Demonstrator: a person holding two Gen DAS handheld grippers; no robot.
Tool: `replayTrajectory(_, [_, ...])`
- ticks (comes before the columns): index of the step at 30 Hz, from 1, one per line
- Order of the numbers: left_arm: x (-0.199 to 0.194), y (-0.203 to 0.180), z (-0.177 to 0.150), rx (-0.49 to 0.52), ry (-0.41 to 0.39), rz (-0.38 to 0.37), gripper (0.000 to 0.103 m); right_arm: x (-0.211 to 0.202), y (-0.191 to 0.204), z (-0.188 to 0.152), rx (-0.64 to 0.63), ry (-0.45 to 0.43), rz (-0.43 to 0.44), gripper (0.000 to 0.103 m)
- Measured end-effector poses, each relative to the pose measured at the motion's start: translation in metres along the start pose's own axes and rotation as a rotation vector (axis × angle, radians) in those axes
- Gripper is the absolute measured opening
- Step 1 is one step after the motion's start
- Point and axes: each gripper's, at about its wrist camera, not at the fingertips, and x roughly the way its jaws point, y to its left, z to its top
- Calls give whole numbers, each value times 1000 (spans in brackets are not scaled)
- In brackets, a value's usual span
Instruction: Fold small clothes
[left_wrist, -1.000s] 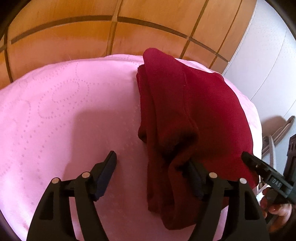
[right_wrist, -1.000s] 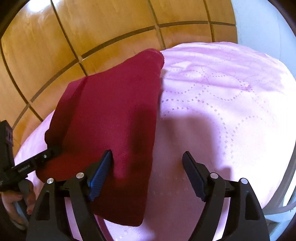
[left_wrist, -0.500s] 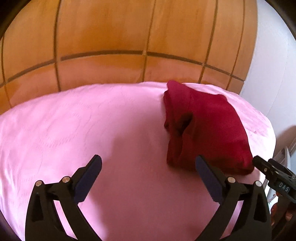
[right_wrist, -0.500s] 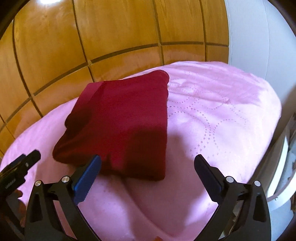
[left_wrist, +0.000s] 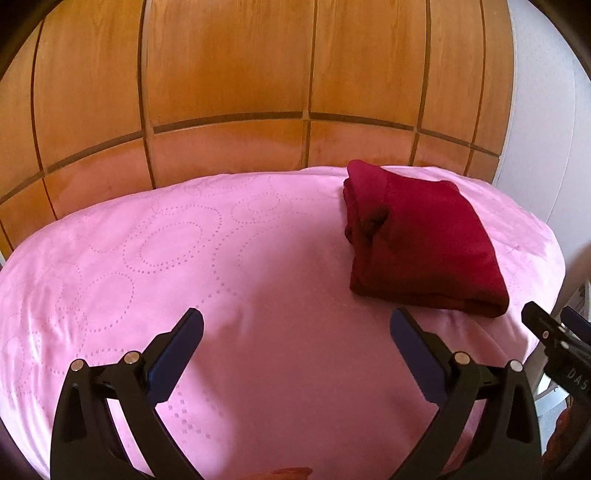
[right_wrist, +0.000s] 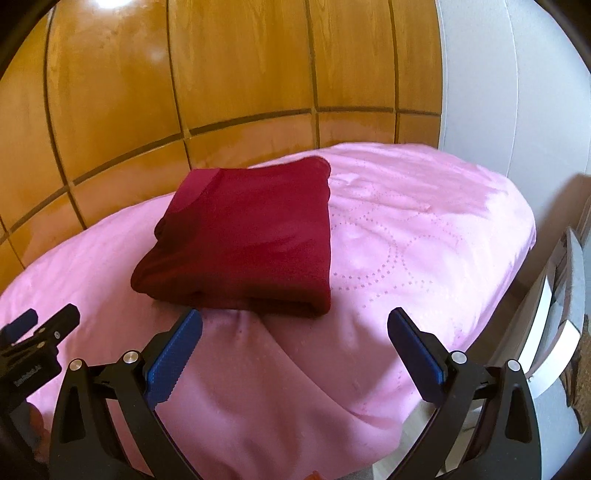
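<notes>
Both the left gripper and right gripper have just spread wide, empty, short of the folded dark-red garment on the pink bedcover; advise withdrawing clear without snagging it.

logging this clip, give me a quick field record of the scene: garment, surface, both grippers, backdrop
garment: dark red garment, folded into a compact stack, lying flat
surface: pink bedspread with dotted ring pattern
left gripper: jaws wide, nothing between them, short of the garment
right gripper: jaws wide, nothing between them, just in front of the garment's near edge
backdrop: wooden panelled wall
</notes>
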Motion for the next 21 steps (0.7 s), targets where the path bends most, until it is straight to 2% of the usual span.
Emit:
replayTrajectory(2, [-3, -2, -1, 1, -6, -4, 101, -1, -1, 2, -9, -7, -28, 99])
replayTrajectory(7, [-12, -5, -1, -5, -33, -12, 101, -11, -6, 7, 15, -34, -22, 99])
replayTrajectory(21, [-11, -3, -4, -19, -9, -8, 101, -14, 3, 8, -19, -42, 10, 99])
